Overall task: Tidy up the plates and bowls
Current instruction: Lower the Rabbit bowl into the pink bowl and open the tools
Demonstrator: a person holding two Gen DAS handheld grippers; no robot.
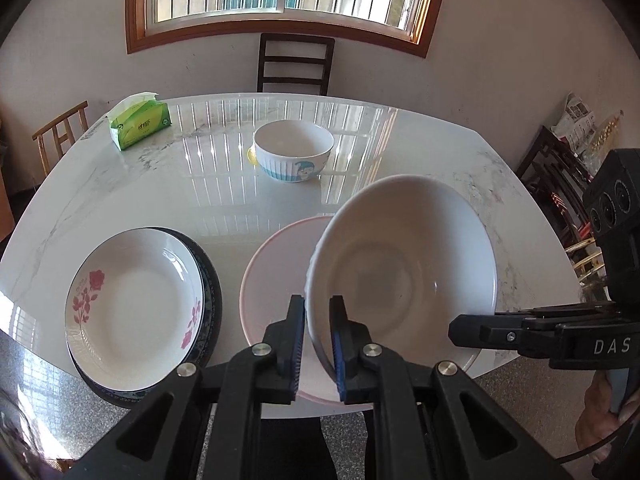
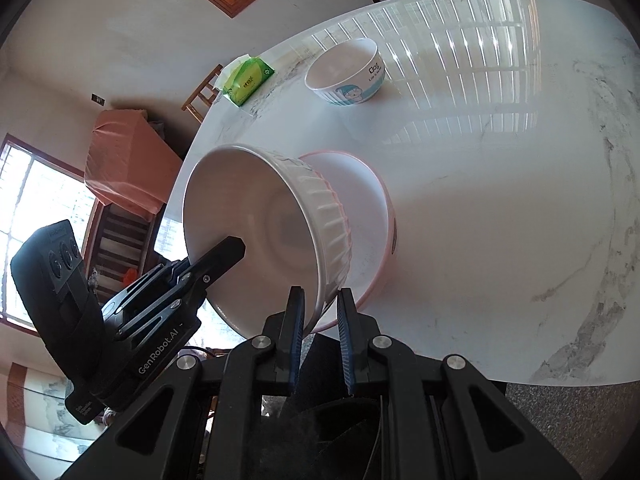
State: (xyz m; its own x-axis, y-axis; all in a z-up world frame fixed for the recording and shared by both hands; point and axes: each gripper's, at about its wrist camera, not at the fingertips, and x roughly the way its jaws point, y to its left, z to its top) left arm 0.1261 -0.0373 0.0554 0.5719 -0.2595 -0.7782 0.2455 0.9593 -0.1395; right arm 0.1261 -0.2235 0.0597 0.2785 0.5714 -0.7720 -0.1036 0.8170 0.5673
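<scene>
A large white ribbed bowl [image 1: 404, 256] hangs tilted over a wider pink-rimmed bowl [image 1: 276, 280] that sits at the table's near edge. My left gripper [image 1: 318, 320] is shut on the white bowl's near-left rim. My right gripper [image 2: 320, 308] is shut on the same bowl [image 2: 256, 216] at its opposite rim, with the pink bowl [image 2: 368, 216] just behind. Each gripper shows in the other's view: the right one [image 1: 460, 330] at the bowl's right edge, the left one [image 2: 230, 250] across the bowl's mouth.
A floral plate [image 1: 132, 308] lies on a dark blue plate [image 1: 210, 280] at the near left. A cartoon bowl [image 1: 294, 150] [image 2: 346, 72] stands mid-table and a green tissue pack [image 1: 140, 124] at the far left of the marble table [image 1: 200, 192]. Chairs [image 1: 296, 64] surround it.
</scene>
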